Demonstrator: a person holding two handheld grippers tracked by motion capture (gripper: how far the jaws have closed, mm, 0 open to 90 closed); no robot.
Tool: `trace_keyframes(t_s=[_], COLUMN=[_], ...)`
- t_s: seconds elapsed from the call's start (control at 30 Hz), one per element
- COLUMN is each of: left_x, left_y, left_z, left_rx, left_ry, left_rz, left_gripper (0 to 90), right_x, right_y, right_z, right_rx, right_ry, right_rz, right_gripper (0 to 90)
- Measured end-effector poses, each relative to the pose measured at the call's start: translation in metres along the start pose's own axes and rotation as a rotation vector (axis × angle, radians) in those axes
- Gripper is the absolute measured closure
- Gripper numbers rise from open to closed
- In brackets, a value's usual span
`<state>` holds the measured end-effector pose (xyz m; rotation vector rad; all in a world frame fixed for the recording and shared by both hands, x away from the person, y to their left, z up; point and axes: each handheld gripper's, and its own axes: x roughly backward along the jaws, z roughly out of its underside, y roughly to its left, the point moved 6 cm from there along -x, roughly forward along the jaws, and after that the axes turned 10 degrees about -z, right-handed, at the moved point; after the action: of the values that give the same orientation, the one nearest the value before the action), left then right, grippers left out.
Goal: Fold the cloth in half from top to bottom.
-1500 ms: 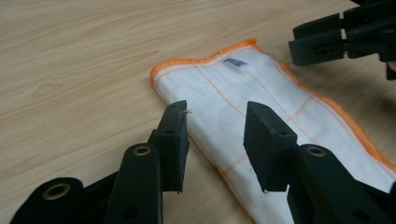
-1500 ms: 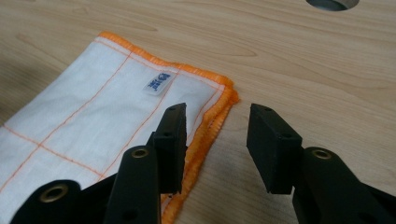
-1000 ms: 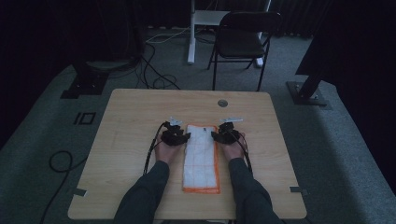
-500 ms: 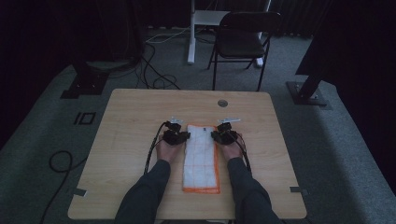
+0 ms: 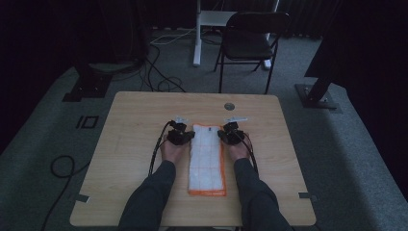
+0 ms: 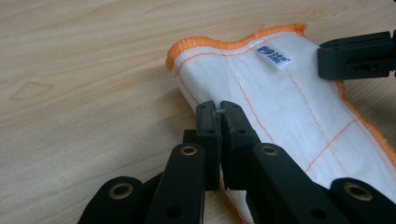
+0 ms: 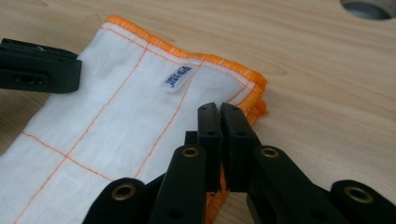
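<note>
Cloth (image 5: 208,158) folded long on table (image 5: 130,120); left gripper (image 5: 181,136) jaws pinched on its left edge; right gripper (image 5: 231,133) jaws pinched on right edge.

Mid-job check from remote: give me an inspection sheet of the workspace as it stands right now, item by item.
Surface: light wooden table, with a round grey grommet near the far edge.
Job's things: white cloth with orange hem and orange grid stitching, folded into a long strip that lies lengthwise at the table's middle; small label near its far end.
Clutter: nothing seen on the table.
Grippers: left gripper shut on the cloth's left edge near the far end; right gripper shut on its right edge opposite.
Cables: one trails back from each gripper along the forearms; more lie on the floor.
Surroundings: dark carpet, folding chair beyond the table, stand bases on both sides.
</note>
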<state>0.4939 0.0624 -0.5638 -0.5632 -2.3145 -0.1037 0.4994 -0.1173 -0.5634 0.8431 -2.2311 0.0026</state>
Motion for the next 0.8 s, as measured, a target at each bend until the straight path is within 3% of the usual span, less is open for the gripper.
trace_keyframes(t_s=[0.37,0.8], left_x=[0.027,0.062], left_y=[-0.006,-0.018], left_z=[-0.010,0.005], left_rx=[-0.025,-0.073], left_ry=[-0.075,-0.137], left_rz=[0.021,0.056], left_gripper=[87.7,87.5], right_x=[0.025,0.050], right_y=[0.011,0.031], right_z=[-0.008,0.000], right_rx=[0.028,0.096], right_ry=[-0.092,-0.136], right_rz=[-0.016,-0.040], right_gripper=[87.9,87.9])
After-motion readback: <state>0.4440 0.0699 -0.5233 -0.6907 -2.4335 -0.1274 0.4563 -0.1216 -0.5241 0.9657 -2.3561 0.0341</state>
